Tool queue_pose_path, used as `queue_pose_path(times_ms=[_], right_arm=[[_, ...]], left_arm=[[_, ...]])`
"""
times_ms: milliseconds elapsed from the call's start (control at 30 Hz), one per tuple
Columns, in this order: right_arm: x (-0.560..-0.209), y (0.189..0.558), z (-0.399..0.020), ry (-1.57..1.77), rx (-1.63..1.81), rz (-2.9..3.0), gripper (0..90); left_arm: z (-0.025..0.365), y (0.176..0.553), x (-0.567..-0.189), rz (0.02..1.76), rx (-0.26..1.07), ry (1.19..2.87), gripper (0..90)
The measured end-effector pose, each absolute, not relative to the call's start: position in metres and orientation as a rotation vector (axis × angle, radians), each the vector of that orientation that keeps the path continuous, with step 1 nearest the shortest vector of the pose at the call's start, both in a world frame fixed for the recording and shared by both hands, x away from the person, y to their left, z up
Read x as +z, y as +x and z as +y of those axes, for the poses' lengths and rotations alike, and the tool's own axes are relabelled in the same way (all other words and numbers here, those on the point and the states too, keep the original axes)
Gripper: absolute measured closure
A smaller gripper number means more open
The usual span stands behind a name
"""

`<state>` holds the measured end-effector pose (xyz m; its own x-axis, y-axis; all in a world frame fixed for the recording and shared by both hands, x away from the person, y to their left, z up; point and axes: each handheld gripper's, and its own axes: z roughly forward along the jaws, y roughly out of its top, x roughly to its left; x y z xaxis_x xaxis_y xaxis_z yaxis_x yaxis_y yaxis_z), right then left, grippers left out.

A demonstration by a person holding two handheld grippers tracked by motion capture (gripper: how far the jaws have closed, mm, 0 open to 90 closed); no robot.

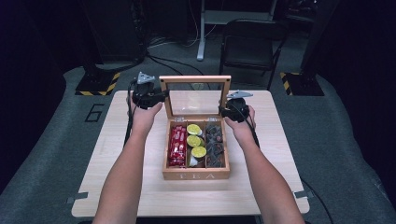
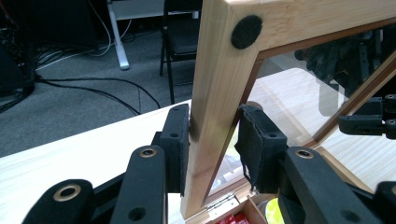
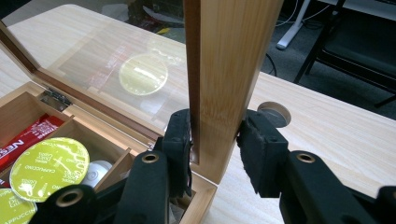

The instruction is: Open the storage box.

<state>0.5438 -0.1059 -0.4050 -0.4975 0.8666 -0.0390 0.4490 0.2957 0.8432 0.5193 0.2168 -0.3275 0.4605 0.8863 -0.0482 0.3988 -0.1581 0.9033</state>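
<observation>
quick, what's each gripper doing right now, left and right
Left gripper: closed on the left side rail of the tea box lid.
Right gripper: closed on the lid's right side rail; lid stands upright.

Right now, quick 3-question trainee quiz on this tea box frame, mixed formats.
1. True or false: the lid of the tea box stands raised.
2. Which part does the left tool clamp? A) the lid's side rail B) a red packet C) the table edge
3. Fill in: the middle compartment holds ____-topped capsules.

Key:
1. True. The glass-paned lid stands up from its hinges.
2. A. Its pads press the wooden rail from both sides; the right tool grips the opposite rail the same way.
3. Yellow-green.
</observation>
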Motion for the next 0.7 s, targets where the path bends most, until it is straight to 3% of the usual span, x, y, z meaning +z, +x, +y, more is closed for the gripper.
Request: queue_pose_path(times_ms=[700], right_arm=[[-0.4115, 0.5462, -0.1053, 1.184, 1.092, 2.082, 63.9]], left_arm=[[0.2154, 0.5215, -0.33, 1.126, 0.635, 1.75, 64.2]])
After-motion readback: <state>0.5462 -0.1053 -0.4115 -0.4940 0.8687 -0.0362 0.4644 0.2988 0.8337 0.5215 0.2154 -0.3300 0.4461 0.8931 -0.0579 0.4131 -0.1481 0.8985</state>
